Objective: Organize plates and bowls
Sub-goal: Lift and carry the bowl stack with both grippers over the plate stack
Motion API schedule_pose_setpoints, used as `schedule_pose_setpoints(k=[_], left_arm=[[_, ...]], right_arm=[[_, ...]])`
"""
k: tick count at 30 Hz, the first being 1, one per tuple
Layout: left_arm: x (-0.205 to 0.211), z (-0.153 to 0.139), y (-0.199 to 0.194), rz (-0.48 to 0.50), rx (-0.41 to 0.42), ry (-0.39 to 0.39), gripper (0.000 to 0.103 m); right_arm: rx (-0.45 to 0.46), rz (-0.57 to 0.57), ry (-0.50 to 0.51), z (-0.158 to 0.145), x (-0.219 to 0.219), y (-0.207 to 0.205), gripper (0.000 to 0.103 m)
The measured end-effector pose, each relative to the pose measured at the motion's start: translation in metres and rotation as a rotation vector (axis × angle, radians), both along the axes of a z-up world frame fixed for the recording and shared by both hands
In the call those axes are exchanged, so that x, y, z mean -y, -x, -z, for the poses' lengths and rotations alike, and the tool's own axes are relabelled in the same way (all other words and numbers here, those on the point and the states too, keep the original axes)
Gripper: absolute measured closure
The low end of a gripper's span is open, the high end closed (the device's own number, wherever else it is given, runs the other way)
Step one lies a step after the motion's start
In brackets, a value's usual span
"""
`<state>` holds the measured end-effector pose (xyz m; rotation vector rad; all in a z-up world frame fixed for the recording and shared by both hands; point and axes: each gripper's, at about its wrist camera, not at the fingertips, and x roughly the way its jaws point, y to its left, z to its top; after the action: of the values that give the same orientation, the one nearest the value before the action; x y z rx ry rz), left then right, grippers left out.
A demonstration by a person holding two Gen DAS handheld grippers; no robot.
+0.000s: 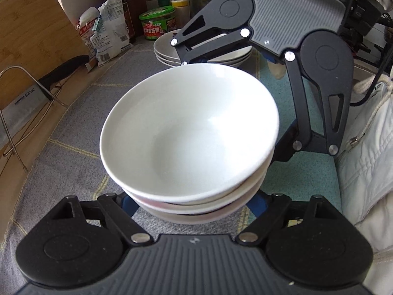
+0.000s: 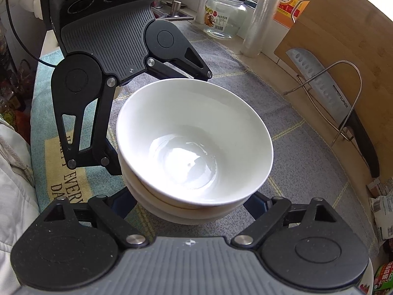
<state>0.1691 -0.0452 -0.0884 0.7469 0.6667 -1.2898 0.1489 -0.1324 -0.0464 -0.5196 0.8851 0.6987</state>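
Nested white bowls [image 1: 189, 137] sit mid-frame on the grey cloth [image 1: 81, 127], both claws straddling them. Left gripper [image 1: 194, 205] and right gripper [image 2: 190, 205] each reach around the lower bowls; whether the pads press is hidden. Plates [image 1: 167, 51] stack at 12 o'clock, knife [image 2: 331, 98] at 2.

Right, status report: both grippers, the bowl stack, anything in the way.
Left gripper and right gripper flank the stack of white ceramic bowls from opposite sides; contact hidden. Stack on the grey checked cloth. Stacked white plates behind; nothing blocking.
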Motion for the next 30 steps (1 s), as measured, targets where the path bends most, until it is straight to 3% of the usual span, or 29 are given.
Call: schedule_pose_setpoints(k=[15,30], left_arm=[[0.068,-0.038,0.010,0.008,0.052,-0.026,0.017],[0.172,-0.041,0.014,0.099,0.110,-0.014,0.017]], right_arm=[[0.057,0.011,-0.029,-0.041,0.070,0.025,0.009],[0.090,0.109,-0.003,-0.044,0.170,0.039,0.009]])
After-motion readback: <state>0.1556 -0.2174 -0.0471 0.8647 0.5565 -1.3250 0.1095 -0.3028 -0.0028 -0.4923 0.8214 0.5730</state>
